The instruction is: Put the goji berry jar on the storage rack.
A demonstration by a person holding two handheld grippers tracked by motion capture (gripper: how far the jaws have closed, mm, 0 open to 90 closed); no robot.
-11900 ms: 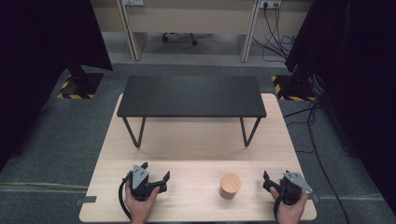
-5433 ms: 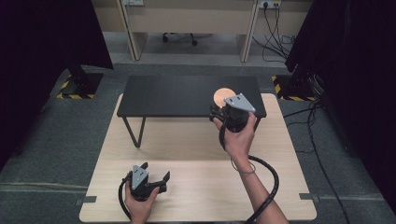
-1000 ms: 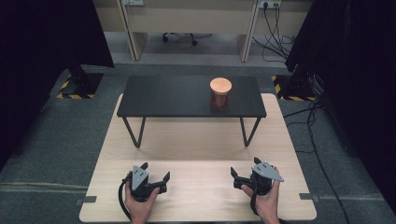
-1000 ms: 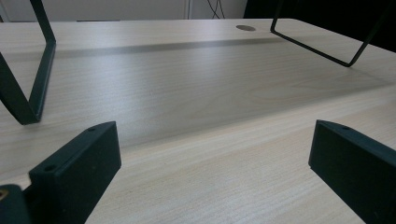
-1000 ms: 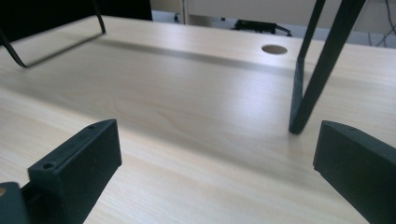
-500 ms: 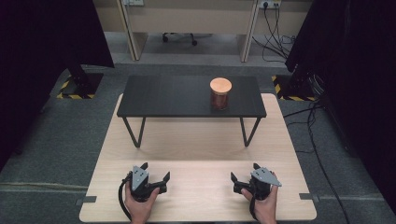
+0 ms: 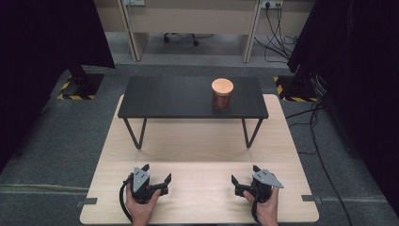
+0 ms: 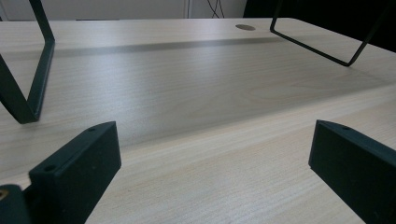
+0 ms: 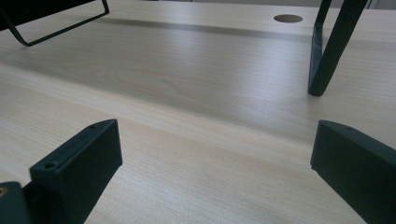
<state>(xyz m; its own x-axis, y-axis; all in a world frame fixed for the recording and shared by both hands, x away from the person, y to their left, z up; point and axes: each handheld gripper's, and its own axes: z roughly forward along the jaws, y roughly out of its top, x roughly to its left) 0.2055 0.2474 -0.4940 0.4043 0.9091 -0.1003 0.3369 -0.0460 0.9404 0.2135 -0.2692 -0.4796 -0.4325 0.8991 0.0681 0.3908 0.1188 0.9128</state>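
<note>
A brown jar with a round orange lid (image 7: 221,94) stands upright on the right part of the black raised shelf (image 7: 179,96), far from both grippers. My left gripper (image 7: 156,172) rests on the wooden table (image 7: 197,141) near the front edge, left of centre. It is open, and its own view (image 8: 215,163) shows bare wood between the jaws. My right gripper (image 7: 244,173) rests at the front right, also open, with bare wood between the jaws in its own view (image 9: 217,163).
The shelf stands on thin black wire legs (image 8: 35,88) (image 9: 329,51) ahead of each gripper. A round cable hole (image 9: 288,18) lies in the tabletop beyond them. Cables (image 7: 310,127) trail on the grey floor to the right.
The jar went from the table's front onto the black shelf in my right gripper, which let go and came back to the front edge. In the last second it only settled. The left gripper stayed put.
</note>
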